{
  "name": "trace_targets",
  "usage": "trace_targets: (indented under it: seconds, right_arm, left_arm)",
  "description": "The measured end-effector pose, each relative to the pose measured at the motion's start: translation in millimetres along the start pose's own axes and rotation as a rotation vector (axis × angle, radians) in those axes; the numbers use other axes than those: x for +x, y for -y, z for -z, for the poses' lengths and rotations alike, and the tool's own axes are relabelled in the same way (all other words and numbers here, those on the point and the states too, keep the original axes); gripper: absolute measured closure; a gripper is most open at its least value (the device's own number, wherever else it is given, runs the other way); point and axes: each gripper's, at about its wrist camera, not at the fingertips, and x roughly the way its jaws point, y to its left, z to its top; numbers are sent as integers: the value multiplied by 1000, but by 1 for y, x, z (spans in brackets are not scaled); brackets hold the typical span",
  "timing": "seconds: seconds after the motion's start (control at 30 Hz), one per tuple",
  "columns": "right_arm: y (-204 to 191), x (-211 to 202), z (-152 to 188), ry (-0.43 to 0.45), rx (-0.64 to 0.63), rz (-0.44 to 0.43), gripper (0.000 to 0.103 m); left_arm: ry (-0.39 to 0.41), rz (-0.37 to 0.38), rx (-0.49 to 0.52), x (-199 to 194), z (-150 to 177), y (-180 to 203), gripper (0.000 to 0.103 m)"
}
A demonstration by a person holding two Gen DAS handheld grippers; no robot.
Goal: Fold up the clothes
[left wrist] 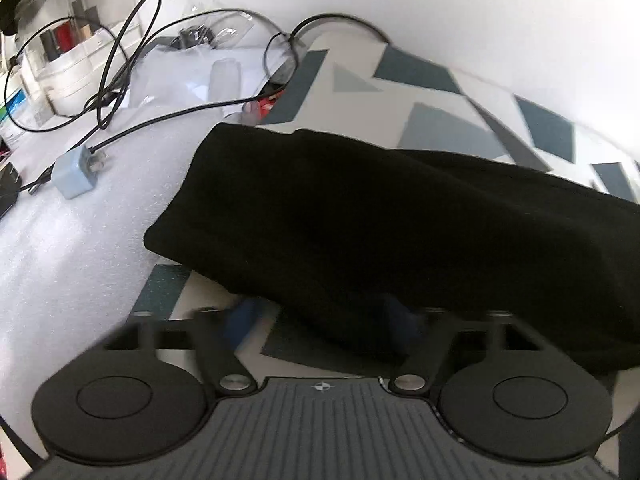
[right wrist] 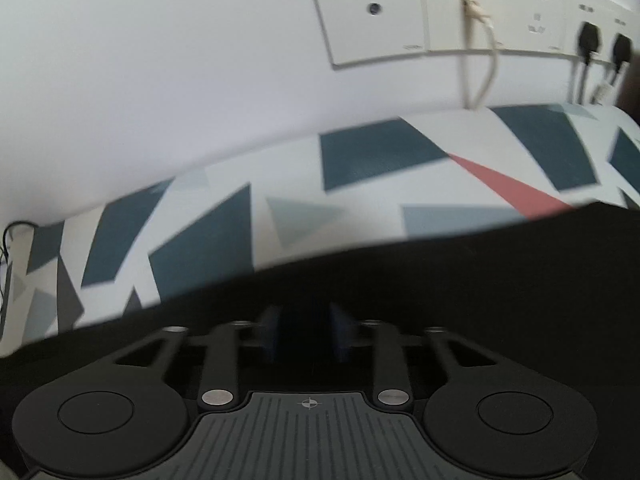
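A black garment (left wrist: 380, 220) lies folded in a long thick band on a tablecloth (left wrist: 440, 120) with blue and grey shapes. My left gripper (left wrist: 324, 320) is open at the garment's near edge, its blue pads (left wrist: 240, 316) wide apart, and the cloth's edge lies between them. In the right wrist view the same black garment (right wrist: 440, 280) fills the lower half. My right gripper (right wrist: 306, 332) sits low over it, blue pads (right wrist: 270, 332) a narrow gap apart with dark cloth between them. Whether they pinch it is unclear.
White foam sheet (left wrist: 80, 240) covers the table's left, with a light blue adapter (left wrist: 74, 172), looping black cables (left wrist: 120, 60), a clear plastic organiser (left wrist: 72, 40) and bottles. A white wall with socket plates (right wrist: 440, 12) and plugged cords stands behind the tablecloth (right wrist: 360, 200).
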Motion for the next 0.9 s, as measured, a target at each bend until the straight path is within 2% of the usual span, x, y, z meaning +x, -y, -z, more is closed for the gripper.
trace_targets:
  seconds: [0.07, 0.17, 0.23, 0.33, 0.43, 0.5, 0.57, 0.9]
  right_arm:
    - [2, -18, 11, -1, -14, 1, 42]
    - [-5, -35, 34, -38, -117, 10, 27]
    - [-11, -42, 52, -65, -204, 40, 25]
    - [-17, -39, 80, -94, -317, 91, 23]
    - [-14, -33, 90, -49, -301, 88, 10]
    - [-18, -27, 86, -32, -287, 101, 2]
    - [-21, -19, 80, -15, -279, 106, 1]
    - [-28, 32, 15, 42, -268, 108, 1]
  left_arm:
    - [3, 29, -8, 0, 0, -2, 23]
    - [-35, 34, -80, 13, -5, -8, 22]
    - [-29, 21, -131, 20, -10, -12, 22]
    - [-8, -13, -102, 28, -21, 0, 22]
    - [8, -40, -64, 38, -36, 10, 23]
    - [6, -38, -68, 46, -48, 9, 24]
    - [5, -34, -70, 56, -62, 9, 25]
    - [42, -42, -38, 99, -115, 27, 24]
